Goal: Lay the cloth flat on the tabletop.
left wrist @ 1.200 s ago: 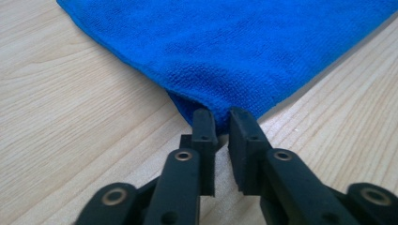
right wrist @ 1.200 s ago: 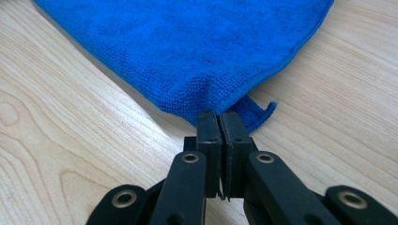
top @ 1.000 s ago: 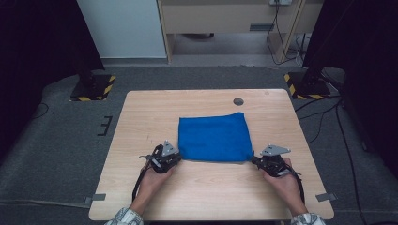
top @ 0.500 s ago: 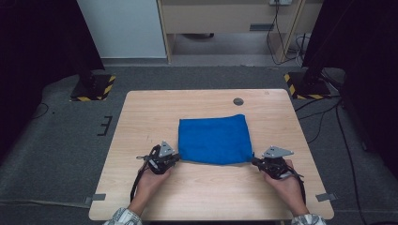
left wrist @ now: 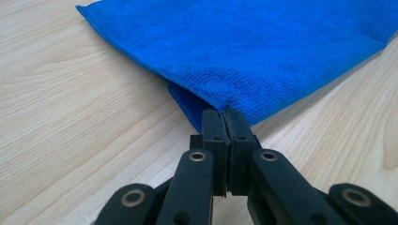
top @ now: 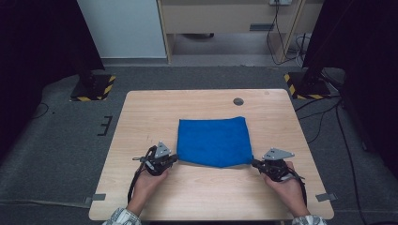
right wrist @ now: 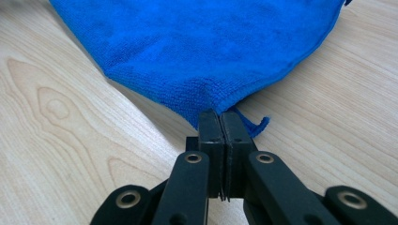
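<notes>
A folded blue cloth (top: 213,140) lies in the middle of the wooden table (top: 141,117). At its near left corner my left gripper (top: 174,158) is shut on the cloth (left wrist: 263,56), the corner pinched between the black jaws of the left gripper (left wrist: 225,112). At the near right corner my right gripper (top: 255,163) is likewise shut on the cloth (right wrist: 206,51); the right gripper (right wrist: 219,115) holds the corner, and a small blue tag (right wrist: 258,125) sticks out beside it. A person's hands hold both tools low over the table near its front edge.
A small dark round grommet (top: 238,101) sits in the tabletop behind the cloth. Yellow-and-black striped stand feet (top: 94,89) (top: 305,86) rest on the grey floor beyond the far corners. Cables (top: 338,126) trail on the floor at right.
The right hand has shifted slightly toward the table's front edge, still at the cloth's corner. The left hand has stayed put.
</notes>
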Demonstrator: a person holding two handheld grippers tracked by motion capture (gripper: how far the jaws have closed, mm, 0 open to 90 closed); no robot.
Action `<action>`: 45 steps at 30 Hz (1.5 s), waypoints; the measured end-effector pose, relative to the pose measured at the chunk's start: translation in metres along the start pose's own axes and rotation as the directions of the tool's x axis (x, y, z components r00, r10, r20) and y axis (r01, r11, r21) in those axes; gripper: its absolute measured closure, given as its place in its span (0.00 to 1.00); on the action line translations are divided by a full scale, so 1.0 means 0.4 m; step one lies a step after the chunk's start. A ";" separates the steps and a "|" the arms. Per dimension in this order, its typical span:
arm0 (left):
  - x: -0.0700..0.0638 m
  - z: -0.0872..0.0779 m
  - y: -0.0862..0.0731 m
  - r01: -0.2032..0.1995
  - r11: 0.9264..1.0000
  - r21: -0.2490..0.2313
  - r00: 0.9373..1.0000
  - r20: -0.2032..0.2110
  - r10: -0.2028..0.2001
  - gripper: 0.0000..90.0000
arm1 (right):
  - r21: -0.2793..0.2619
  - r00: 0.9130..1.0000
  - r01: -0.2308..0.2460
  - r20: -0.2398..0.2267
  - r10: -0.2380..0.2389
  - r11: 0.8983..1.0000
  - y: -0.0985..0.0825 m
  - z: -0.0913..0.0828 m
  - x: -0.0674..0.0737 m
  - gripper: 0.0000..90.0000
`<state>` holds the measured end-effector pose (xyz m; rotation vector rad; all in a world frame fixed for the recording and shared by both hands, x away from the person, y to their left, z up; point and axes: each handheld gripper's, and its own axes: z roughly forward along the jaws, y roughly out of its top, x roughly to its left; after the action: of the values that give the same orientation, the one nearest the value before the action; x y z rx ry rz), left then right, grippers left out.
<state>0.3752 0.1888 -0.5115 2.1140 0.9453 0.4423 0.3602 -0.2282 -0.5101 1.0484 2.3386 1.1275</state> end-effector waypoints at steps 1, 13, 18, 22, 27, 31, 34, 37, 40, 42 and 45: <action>-0.002 -0.005 0.000 0.003 1.000 -0.004 1.000 0.000 -0.003 0.98 | -0.002 1.000 -0.004 -0.001 0.004 1.000 0.000 -0.002 0.001 0.99; 0.042 0.007 0.088 0.015 1.000 -0.020 1.000 -0.019 -0.016 0.98 | -0.045 0.997 -0.074 -0.036 0.073 0.996 0.060 0.005 -0.049 0.99; 0.096 0.084 0.132 0.070 0.997 0.043 0.997 -0.039 -0.068 0.98 | -0.010 0.992 -0.121 -0.036 0.121 0.993 0.107 0.054 -0.105 0.98; 0.132 0.132 0.152 0.124 0.988 0.093 0.992 -0.048 -0.119 0.98 | 0.035 0.991 -0.129 -0.020 0.129 0.991 0.124 0.101 -0.139 0.98; 0.152 0.175 0.166 0.122 0.981 0.151 0.991 -0.079 -0.111 0.98 | 0.094 0.990 -0.141 0.017 0.140 0.986 0.128 0.157 -0.172 0.99; 0.158 0.193 0.172 0.134 0.978 0.157 0.988 -0.092 -0.120 0.98 | 0.106 0.983 -0.177 0.068 0.171 0.978 0.118 0.180 -0.194 0.99; 0.159 0.204 0.177 0.142 0.979 0.144 0.987 -0.093 -0.130 0.97 | 0.108 0.978 -0.198 0.080 0.190 0.974 0.112 0.192 -0.205 0.99; 0.162 0.208 0.177 0.141 0.984 0.113 0.985 -0.116 -0.127 0.85 | 0.096 0.978 -0.199 0.079 0.192 0.975 0.112 0.191 -0.206 0.95; 0.170 0.196 0.176 0.149 0.988 0.045 0.981 -0.130 -0.142 0.66 | 0.061 0.973 -0.218 0.095 0.212 0.974 0.113 0.174 -0.204 0.76; 0.171 0.181 0.178 0.150 0.989 0.011 0.980 -0.132 -0.147 0.59 | 0.049 0.971 -0.225 0.089 0.220 0.973 0.114 0.160 -0.203 0.63; 0.166 0.151 0.176 0.145 0.989 -0.016 0.979 -0.140 -0.146 0.53 | 0.012 0.973 -0.210 0.095 0.208 0.978 0.111 0.132 -0.190 0.54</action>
<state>0.4876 0.1773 -0.4966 2.0120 1.1696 0.5239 0.4621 -0.2384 -0.5097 1.3522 2.2131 1.1013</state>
